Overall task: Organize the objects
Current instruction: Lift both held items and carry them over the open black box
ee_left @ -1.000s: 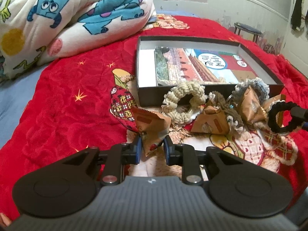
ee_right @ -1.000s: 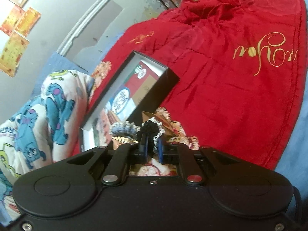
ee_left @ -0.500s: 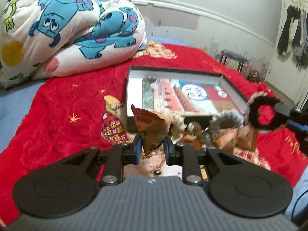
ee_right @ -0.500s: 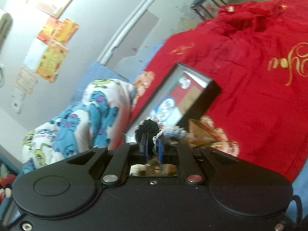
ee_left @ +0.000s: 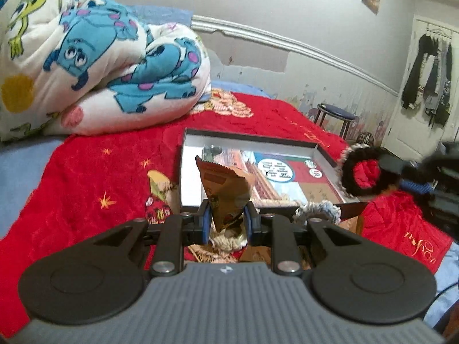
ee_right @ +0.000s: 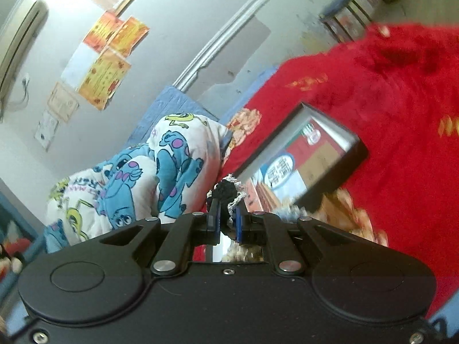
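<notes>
My left gripper point(ee_left: 226, 223) is shut on a brown snack packet point(ee_left: 226, 189) and holds it upright above the red blanket, just in front of the open black box point(ee_left: 258, 143). My right gripper point(ee_right: 226, 223) is shut on a black crocheted ring with white trim point(ee_right: 226, 189); in the left wrist view the ring point(ee_left: 350, 172) hangs in the air at the box's right rim. The box point(ee_right: 352, 154) lies ahead and right in the right wrist view. A grey-blue crocheted ring point(ee_left: 318, 212) and a cream one point(ee_left: 226, 239) lie in front of the box.
A rolled cartoon-print quilt point(ee_left: 100, 66) lies at the back left. The red blanket point(ee_left: 86, 186) covers the bed. A small stool point(ee_left: 335, 114) stands by the far wall, and dark clothes point(ee_left: 427, 74) hang on a door at right.
Both grippers have risen from the pile. The left one lifted the packet up in front of the box. The right one carried the black ring up towards the box's right rim.
</notes>
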{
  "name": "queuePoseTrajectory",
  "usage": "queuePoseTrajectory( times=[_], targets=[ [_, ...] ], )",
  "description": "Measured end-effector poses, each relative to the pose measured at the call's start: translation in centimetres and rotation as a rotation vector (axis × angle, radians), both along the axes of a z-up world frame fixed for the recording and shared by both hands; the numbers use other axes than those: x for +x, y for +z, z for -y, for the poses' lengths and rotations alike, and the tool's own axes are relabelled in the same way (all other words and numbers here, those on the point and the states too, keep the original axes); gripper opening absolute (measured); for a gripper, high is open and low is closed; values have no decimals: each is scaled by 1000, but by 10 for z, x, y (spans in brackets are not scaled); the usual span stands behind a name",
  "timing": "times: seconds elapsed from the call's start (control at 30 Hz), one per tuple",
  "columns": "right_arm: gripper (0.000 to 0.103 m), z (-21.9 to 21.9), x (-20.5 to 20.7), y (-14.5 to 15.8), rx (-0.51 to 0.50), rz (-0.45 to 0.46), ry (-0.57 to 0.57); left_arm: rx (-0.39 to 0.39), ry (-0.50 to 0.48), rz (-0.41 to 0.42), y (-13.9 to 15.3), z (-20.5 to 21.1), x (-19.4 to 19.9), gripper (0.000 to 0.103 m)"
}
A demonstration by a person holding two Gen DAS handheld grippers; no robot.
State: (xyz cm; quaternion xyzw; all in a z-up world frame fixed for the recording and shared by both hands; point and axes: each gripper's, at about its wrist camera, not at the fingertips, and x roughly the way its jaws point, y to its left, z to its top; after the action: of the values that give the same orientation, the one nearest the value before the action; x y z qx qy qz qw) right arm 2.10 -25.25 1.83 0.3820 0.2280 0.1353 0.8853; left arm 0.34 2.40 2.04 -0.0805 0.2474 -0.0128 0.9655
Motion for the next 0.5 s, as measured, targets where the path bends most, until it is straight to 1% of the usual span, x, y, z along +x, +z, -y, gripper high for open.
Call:
queuePoseTrajectory(
  times=[0.27,0.37,0.5],
  targets=[
    [10,-26,26,62,-96,97,69,25,-65,32,27,5,7,27],
    [10,-38,40,78,-112,118,105,15,-69,36,34,2,16,27],
    [10,-52,65,93,-137,133,134,40,-69,53,39,1,37,27]
  ],
)
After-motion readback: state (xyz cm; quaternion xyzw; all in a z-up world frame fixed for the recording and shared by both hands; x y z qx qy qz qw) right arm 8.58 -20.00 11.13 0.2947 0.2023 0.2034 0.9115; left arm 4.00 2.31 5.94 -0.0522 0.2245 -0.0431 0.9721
